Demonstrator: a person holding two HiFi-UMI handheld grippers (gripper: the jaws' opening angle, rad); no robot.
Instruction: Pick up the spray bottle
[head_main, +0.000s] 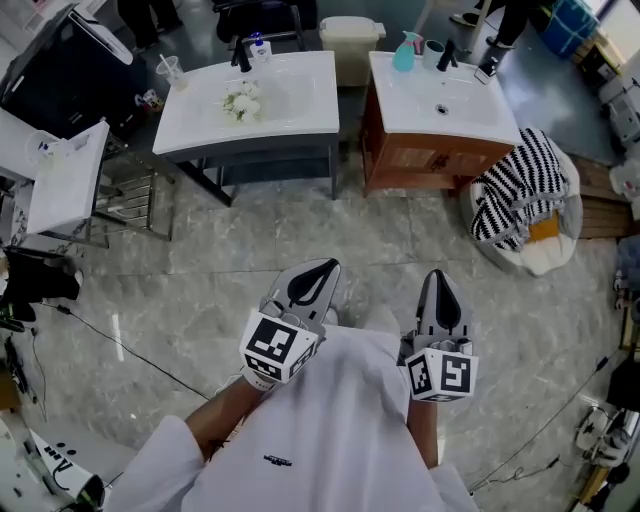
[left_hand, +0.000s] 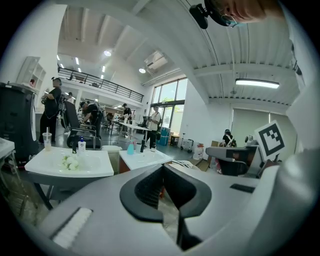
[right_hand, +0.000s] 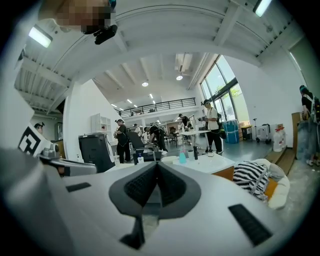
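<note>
Left tool: pinched closed, empty, over the floor
Right tool: closed too, nothing in it
Bottle: teal sprayer, upright at the back left of the right counter, well apart from both tools

The teal spray bottle at my wooden vanity's back left corner is too small to show its trigger.

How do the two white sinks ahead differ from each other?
The left sink stands on a dark frame, the right sink on a wooden cabinet. The left sink is wider and has white flowers in its bowl; the right sink has a teal spray bottle at its back edge. Both are white with dark taps.
</note>
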